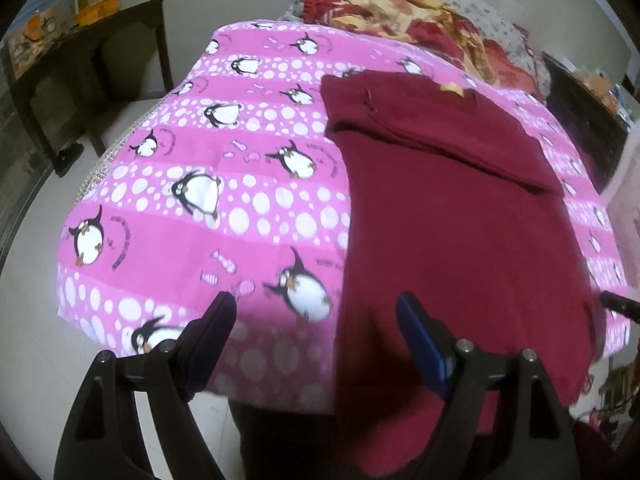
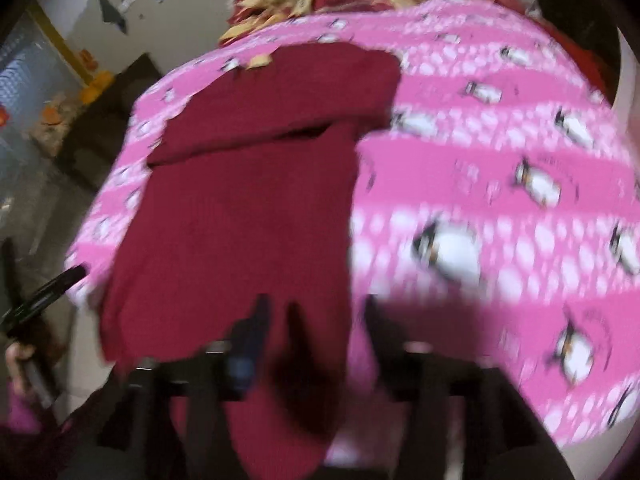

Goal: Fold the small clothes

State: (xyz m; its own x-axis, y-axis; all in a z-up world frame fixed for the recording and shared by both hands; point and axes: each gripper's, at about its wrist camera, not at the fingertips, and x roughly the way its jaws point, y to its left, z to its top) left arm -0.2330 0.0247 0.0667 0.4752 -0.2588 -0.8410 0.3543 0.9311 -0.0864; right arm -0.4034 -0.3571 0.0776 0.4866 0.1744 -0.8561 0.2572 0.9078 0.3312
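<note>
Maroon garment (image 1: 460, 220) lies flat on the bed (image 1: 168, 232), hem draping over the 6 o'clock edge. My left gripper (image 1: 316, 320) and right gripper (image 2: 316, 316) hover there, jaws spread, empty, probably to lift the hem.

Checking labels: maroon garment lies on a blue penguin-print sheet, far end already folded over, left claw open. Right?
One error: the penguin-print sheet is pink, not blue, as the left wrist view shows. The rest stands: the maroon garment lies on it with its far end folded over, and the left claw is open.
</note>
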